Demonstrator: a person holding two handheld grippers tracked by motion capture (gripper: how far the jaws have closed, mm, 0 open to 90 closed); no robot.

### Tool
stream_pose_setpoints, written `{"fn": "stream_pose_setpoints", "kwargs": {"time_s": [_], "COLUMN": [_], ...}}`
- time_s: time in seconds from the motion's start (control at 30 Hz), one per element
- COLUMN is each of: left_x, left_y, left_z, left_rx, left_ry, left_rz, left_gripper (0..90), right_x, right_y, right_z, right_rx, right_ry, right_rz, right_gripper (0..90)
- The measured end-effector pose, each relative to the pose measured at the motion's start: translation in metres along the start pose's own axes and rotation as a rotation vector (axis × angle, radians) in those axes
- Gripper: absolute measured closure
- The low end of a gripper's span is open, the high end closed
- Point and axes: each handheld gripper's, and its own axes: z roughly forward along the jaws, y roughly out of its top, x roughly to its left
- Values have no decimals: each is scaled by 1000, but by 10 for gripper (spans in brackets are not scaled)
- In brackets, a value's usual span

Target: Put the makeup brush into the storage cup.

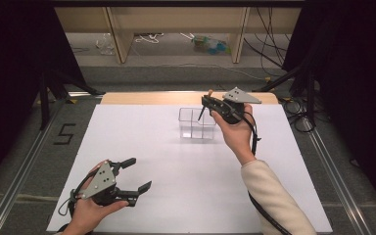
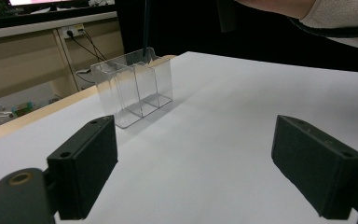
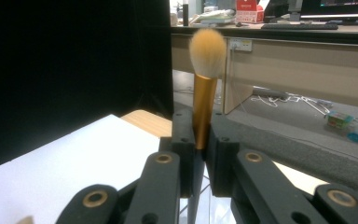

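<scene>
White table (image 1: 176, 196), clear organizer (image 1: 197, 124) near its far edge, brush held above it.

The makeup brush (image 3: 204, 88) stood upright, bristles up, dark handle end reaching down over the organizer's open compartments, which looked empty. The right gripper (image 1: 210, 105) was clamped on its gold ferrule, hand raised. The left gripper (image 1: 136, 174) rested low near the front edge, jaws wide apart.

My right gripper (image 3: 200, 154) is black with brass-coloured rivets, and the brush (image 3: 204, 88) in it has a gold handle and pale, orange-tipped bristles. My left gripper (image 1: 136, 174) is black too, under a grey plate. The box (image 2: 135, 86) is clear plastic. The table (image 1: 176, 161) is plain white with a light wood edge. My sleeve (image 1: 274, 200) is cream.
</scene>
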Motion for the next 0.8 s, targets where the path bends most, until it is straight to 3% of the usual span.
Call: {"fn": "stream_pose_setpoints", "kwargs": {"time_s": [0.57,0.6,0.8], "left_x": [0,-2,-1], "left_y": [0,-1,0], "left_z": [0,0,0], "left_rx": [0,5,8], "left_ry": [0,-7,-9], "left_rz": [-2,-24,-13], "left_gripper": [141,141,141], "right_x": [-4,-4,-5], "right_y": [4,4,5], "right_z": [1,1,4], "right_rx": [-18,-19,-27], "right_ry": [-10,-11,-17], "right_rz": [0,-2,-6], "right_gripper": [839,839,839]}}
